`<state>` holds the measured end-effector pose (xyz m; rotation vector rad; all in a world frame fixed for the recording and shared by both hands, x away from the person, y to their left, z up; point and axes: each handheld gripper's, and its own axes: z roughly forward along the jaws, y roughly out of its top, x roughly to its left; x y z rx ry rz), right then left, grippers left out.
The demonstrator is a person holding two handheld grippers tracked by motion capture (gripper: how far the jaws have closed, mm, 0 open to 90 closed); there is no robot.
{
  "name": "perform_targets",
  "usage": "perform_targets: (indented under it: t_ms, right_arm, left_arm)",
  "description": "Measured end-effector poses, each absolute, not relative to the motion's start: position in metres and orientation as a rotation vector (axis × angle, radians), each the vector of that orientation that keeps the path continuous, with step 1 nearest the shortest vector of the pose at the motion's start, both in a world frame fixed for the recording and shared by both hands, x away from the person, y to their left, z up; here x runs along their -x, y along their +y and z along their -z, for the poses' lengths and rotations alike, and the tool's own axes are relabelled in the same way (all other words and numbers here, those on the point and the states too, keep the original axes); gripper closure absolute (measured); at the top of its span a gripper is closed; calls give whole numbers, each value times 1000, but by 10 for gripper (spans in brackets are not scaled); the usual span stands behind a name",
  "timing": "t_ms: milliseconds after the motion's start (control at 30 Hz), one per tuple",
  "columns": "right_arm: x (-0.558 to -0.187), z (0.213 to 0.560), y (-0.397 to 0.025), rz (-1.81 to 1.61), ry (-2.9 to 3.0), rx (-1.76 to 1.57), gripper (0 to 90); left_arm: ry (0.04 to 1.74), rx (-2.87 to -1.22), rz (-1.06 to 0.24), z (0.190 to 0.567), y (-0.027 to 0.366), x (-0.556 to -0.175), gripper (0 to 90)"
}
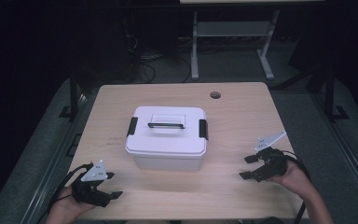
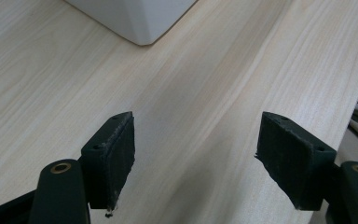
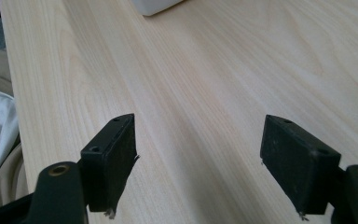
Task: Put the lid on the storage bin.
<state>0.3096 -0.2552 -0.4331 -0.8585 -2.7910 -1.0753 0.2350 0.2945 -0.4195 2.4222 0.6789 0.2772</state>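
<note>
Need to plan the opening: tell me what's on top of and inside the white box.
On the white box sits its closed lid with a handle. The contents are hidden.

Both grippers, left gripper (image 1: 110,185) and right gripper (image 1: 248,167), are black, each topped by a grey three-cornered plate (cables trailing); fingers (image 2: 113,154) flat, rectangular, screw-holed.

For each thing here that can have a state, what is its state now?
white storage box: lid on, upright in the middle of the table, untouched.
black side latches: lying against the sides of the lid, apparently fastened.
lid handle: folded flat on the lid.
left gripper: open, holding nothing, near the front left edge of the table.
right gripper: open, holding nothing, right of the box.
</note>
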Motion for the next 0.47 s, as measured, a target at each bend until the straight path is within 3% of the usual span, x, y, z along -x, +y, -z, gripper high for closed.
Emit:
perform_targets:
  t_ms: [467]
  right_arm:
    - [-298,433,-257,1077,-2785,861,248]
  left_arm:
    - [672,-2427,-278,420,292,-235,277]
